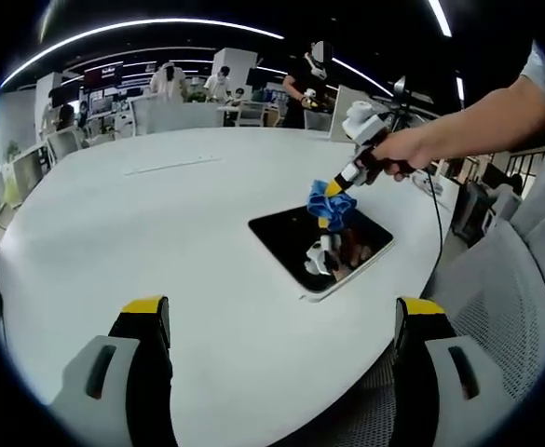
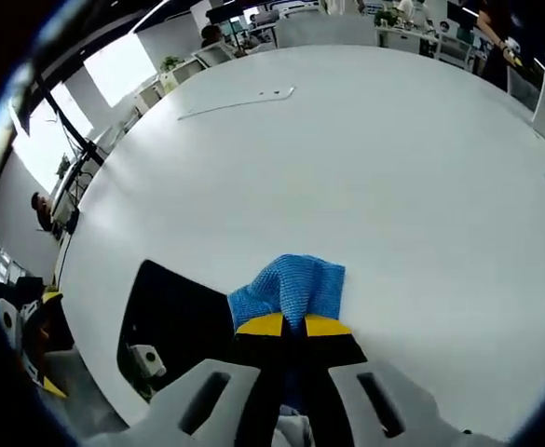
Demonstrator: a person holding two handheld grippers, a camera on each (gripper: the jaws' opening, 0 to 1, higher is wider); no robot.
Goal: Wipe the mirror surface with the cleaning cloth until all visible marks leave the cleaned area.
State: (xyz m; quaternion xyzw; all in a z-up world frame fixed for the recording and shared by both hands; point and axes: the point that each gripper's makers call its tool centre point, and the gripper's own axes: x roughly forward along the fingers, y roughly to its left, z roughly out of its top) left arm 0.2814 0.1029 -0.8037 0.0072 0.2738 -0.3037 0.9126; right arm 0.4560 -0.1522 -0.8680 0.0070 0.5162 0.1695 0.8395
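Mirror (image 2: 174, 321) near edge hidden behind jaws; cloth (image 2: 291, 289) partly hidden.

A large white round table (image 1: 188, 214) stands in an open office with desks, chairs and ceiling light strips (image 1: 151, 26).

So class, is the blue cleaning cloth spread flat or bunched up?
Bunched up: the blue cleaning cloth sits crumpled in the shut right gripper, over the mirror.
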